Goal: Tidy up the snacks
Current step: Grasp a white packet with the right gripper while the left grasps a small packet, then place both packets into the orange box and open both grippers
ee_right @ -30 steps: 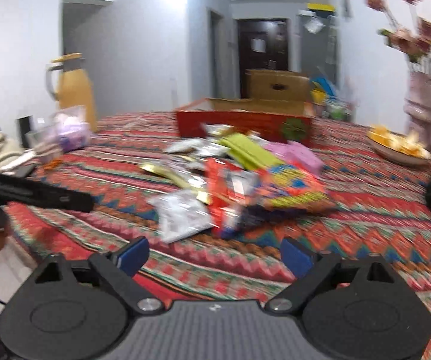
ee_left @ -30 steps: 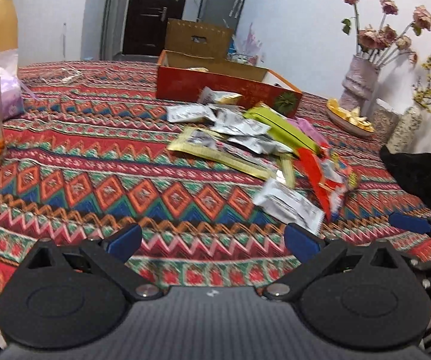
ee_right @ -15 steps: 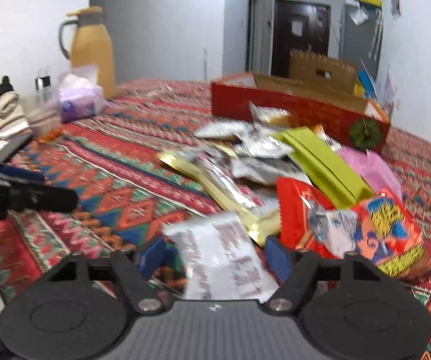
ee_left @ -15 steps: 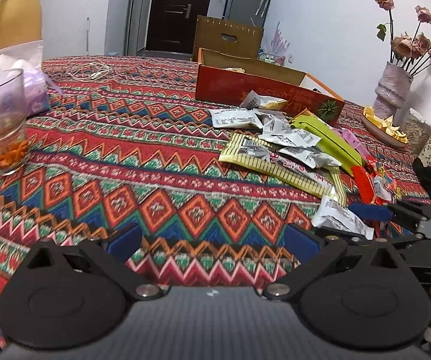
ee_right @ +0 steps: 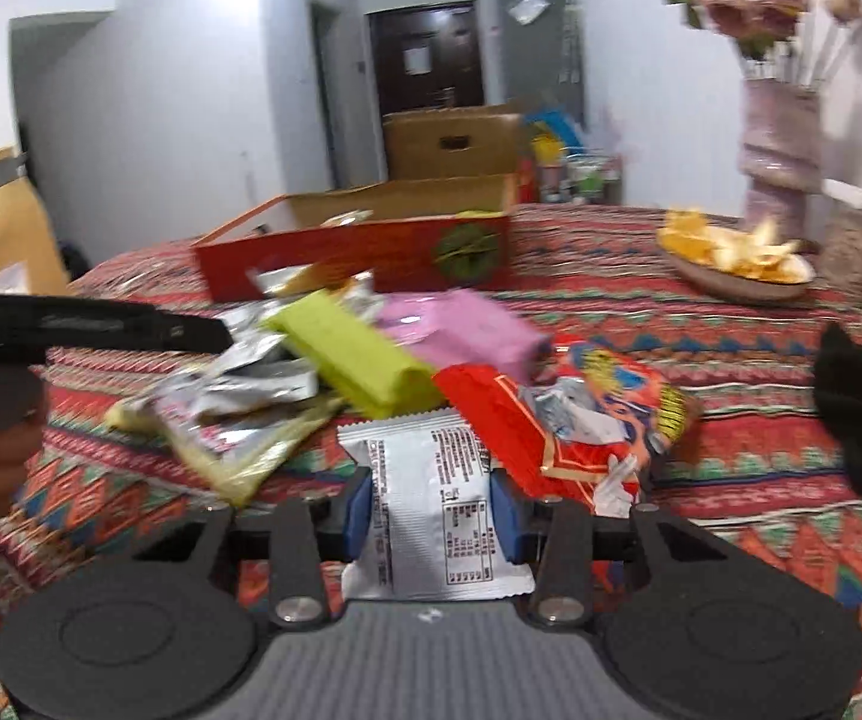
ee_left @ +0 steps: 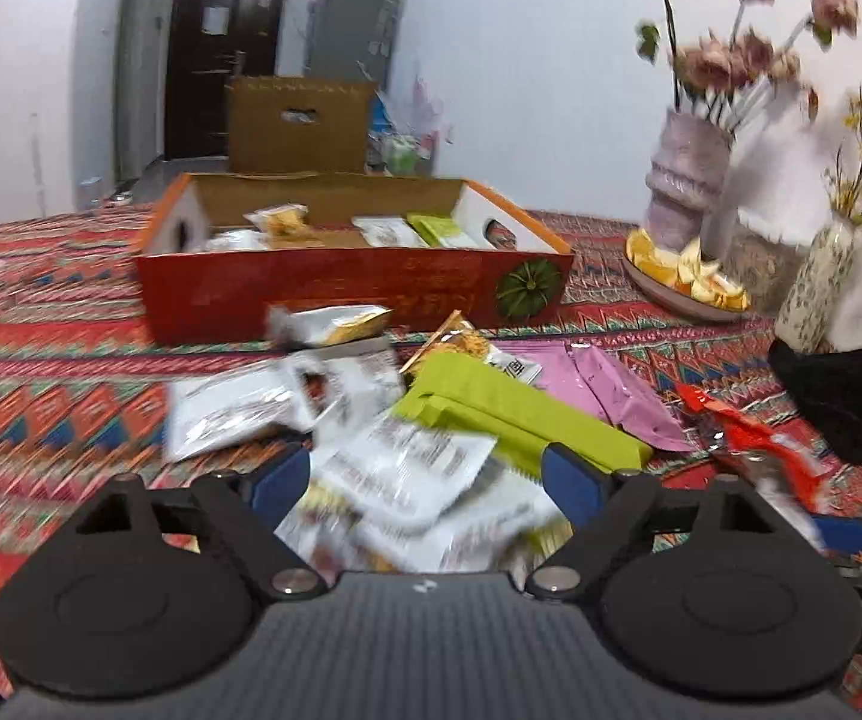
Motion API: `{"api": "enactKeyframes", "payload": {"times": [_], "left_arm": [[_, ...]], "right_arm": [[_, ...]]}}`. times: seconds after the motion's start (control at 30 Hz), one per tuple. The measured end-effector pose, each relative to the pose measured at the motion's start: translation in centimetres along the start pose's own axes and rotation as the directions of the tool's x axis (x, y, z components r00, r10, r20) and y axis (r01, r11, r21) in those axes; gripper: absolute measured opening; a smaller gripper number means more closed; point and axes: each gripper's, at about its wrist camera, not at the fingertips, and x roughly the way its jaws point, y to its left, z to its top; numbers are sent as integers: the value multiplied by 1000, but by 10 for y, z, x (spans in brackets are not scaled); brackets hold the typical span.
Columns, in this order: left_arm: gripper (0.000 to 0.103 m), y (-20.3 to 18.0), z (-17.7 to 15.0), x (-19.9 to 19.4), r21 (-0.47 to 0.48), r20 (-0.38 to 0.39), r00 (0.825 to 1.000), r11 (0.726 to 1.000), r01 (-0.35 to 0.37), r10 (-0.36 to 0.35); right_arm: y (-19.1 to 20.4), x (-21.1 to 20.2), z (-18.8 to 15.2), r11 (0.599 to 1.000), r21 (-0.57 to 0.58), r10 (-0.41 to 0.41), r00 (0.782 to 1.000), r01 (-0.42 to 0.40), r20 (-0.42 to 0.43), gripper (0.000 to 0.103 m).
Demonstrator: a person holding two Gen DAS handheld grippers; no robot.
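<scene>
Near the front edge of the table with its red zigzag-patterned woven cloth (ee_right: 700, 324), the right gripper (ee_right: 433, 507) has come in from a clear stand-off a second ago and now straddles a white foil snack sachet with black printed text (ee_right: 431, 480). Its blue pads, wide apart a second ago, are closing and already sit against both long sides of the sachet, so I judge the grasp all but made. The sachet lies at the near end of the loose heap, its far end tucked under a red and gold crinkled wrapper (ee_right: 508, 420).

Over the heap's middle, the left gripper (ee_left: 428, 480) has swept in from the bare cloth it faced earlier. Its jaws are just beginning to close from near their widest, with a white printed foil packet (ee_left: 413, 462) lying between the pads but not yet pressed by them, as far as the blur allows. A lime-green flat pouch (ee_left: 520, 414) lies just beyond.

Both hands have thus gone from approach to picking. The long red cardboard box with a green pumpkin emblem (ee_left: 347, 294) stands behind the heap toward the far edge and already holds several packets, so sorting is under way, with most of the heap left. Next comes a lift of the sachet clear of the red wrapper.
</scene>
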Motion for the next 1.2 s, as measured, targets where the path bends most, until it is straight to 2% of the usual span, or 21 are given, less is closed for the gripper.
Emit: {"api": "enactKeyframes", "payload": {"times": [0.1, 0.17, 0.2, 0.23, 0.4, 0.43, 0.47, 0.53, 0.57, 0.63, 0.73, 0.93, 1.2], "left_arm": [[87, -7, 5, 35, 52, -95, 994, 998, -40, 44], [84, -6, 4, 44, 46, -112, 992, 997, -60, 64], [70, -3, 3, 45, 36, -109, 992, 998, -58, 62], [61, -1, 2, 43, 28, -109, 993, 998, -50, 52], [53, 4, -3, 19, 12, -94, 995, 999, -42, 43], [44, 4, -5, 12, 16, -85, 995, 999, -42, 44], [41, 3, -7, 3, 21, -73, 996, 999, -42, 43], [25, 2, -13, -17, 22, -51, 998, 999, -47, 48], [22, 3, -17, -27, 9, -42, 998, 999, -45, 46], [8, 6, -24, -45, -19, -31, 999, 999, -38, 37], [4, 9, -35, -74, -58, -6, 999, 997, -43, 42], [4, 11, -47, -122, -85, 54, 998, 996, -36, 41], [4, 22, -39, -131, -109, 86, 996, 994, -22, 31]], "right_arm": [[-9, -6, -1, 1000, 23, -2, 1000, 1, 14, 40], [-9, -6, -3, 1000, 26, 3, 1000, -3, 13, 40], [-10, -5, -3, 1000, 28, 5, 1000, -5, 12, 40], [-7, -2, -4, 1000, 30, 8, 1000, -9, 10, 40], [-1, 0, -6, 999, 21, 34, 999, -34, 5, 40], [1, -1, -6, 999, 16, 41, 999, -41, 7, 40], [4, -2, -5, 999, 9, 49, 999, -49, 10, 40], [11, -6, -5, 998, -3, 63, 998, -63, 20, 40], [14, -9, -4, 997, -9, 70, 997, -70, 25, 40], [21, -15, -5, 996, -19, 88, 996, -87, 35, 40], [31, -23, -8, 994, -33, 107, 993, -106, 45, 40], [48, -36, -13, 990, -49, 134, 989, -131, 60, 40], [61, -37, -7, 987, -74, 146, 987, -141, 66, 40]]}}
